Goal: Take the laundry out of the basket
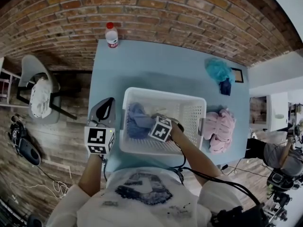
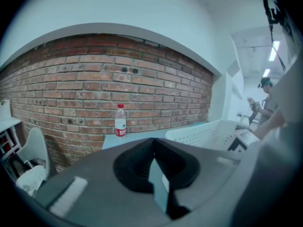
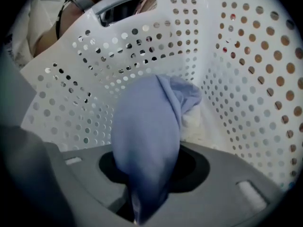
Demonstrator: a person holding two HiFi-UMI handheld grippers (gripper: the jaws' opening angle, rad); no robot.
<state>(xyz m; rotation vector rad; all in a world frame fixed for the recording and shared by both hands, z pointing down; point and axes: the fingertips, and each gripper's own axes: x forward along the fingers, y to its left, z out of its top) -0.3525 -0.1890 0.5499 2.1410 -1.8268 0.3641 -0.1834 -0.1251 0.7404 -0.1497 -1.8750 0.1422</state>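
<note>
1. One pale blue desk [image 1: 156, 65] carries everything.
2. The white perforated basket [image 1: 191, 115] stands at the desk's near edge, about midway along it.
3. A pink garment [image 1: 218, 129] lies on the desk just beside the basket's right wall. A teal cloth [image 1: 218, 70] sits toward the far right corner. Both look already unloaded.
4. The blue garment [image 1: 137, 122] is inside the basket, against its left wall.
5. The right gripper [image 1: 160, 127] reaches steeply down into the basket, its jaws clamped on a fold of the blue garment. This looks like the pick-up step. Next comes a lift high enough for the trailing cloth to clear the rim, then a move across to bare desk.
6. The left gripper [image 1: 106, 105] hangs just outside the basket's left wall, jaws together with nothing between them.
7. A bottle [image 1: 111, 35] stands at the far edge, near the far left corner.
</note>
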